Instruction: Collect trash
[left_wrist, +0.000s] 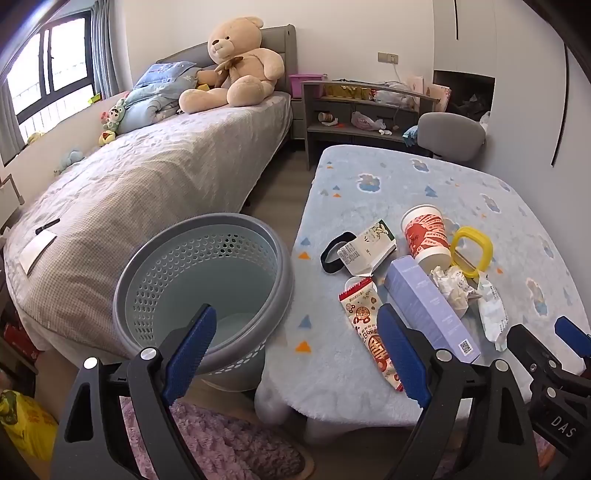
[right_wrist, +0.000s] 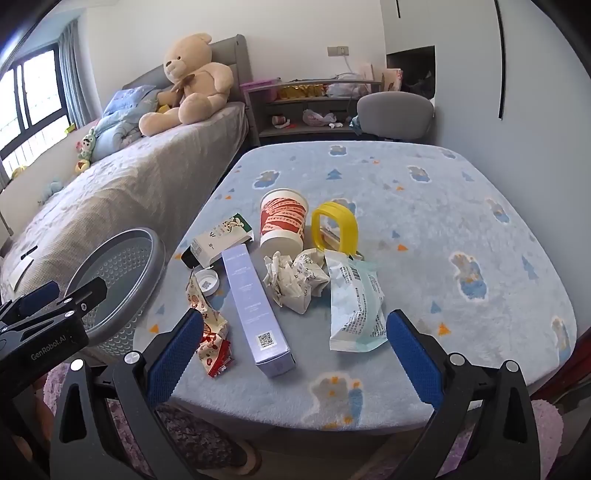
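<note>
We see a pale blue tablecloth (right_wrist: 424, 221) printed with small orange and blue triangles and bears. On it lie a lilac box (right_wrist: 255, 306), a red-and-white patterned paper cup (right_wrist: 282, 221), a yellow ring (right_wrist: 334, 229) and a cream wrapper (left_wrist: 373, 328) with red motifs. The perforated basket (left_wrist: 207, 291) is grey.

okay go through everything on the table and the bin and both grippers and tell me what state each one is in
Bin: upright, looks empty.
Paper cup: upright, no lid.
Purple box: lying flat, closed.
Paper wad: crumpled.
Red snack wrapper: torn open, flat.
White pouch: lying flat.
Small carton: on its side.
Left gripper: open, empty.
Right gripper: open, empty.
</note>
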